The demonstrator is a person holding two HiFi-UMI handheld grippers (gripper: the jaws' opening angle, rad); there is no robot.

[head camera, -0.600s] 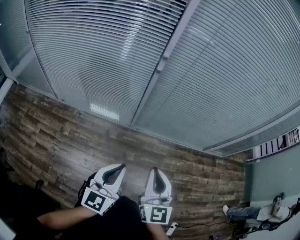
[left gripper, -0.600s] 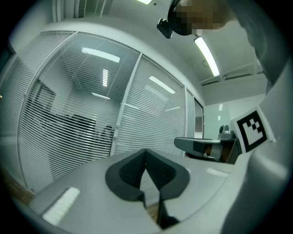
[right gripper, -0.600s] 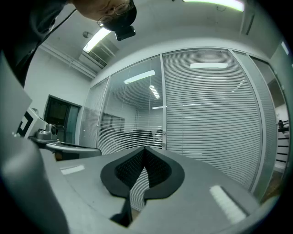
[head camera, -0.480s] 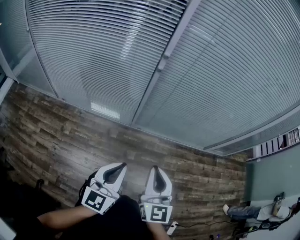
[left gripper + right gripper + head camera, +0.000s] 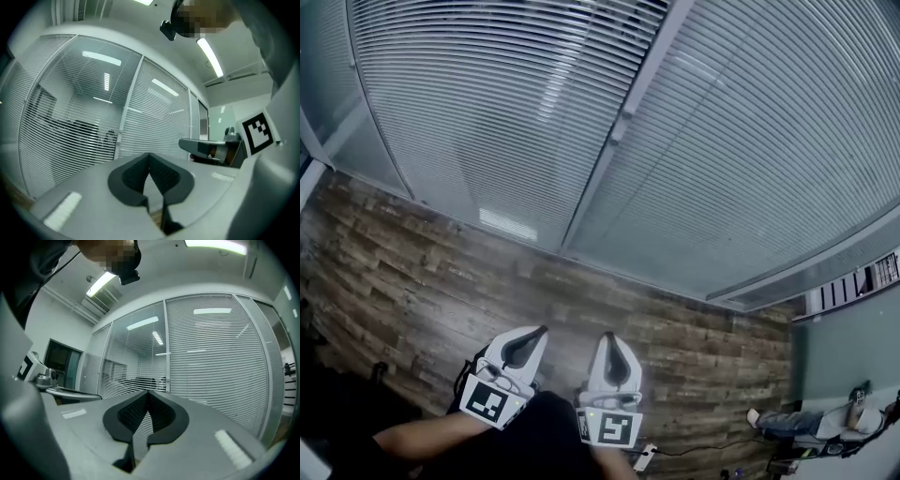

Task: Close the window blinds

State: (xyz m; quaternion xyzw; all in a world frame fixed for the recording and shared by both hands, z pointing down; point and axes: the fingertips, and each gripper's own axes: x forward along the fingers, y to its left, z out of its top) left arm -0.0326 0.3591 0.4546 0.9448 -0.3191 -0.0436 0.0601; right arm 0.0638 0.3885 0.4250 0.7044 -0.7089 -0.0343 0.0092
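Your left tongs (image 5: 538, 333) are pressed together with nothing between them, held above the wooden floor (image 5: 403, 262) and pointing toward the blinds (image 5: 497, 103). Just beside them, your right tongs (image 5: 607, 337) are likewise closed and empty. The blinds hang well ahead of both, covering the glass on either side of a white post (image 5: 623, 122), and dark shapes show faintly through the slats.
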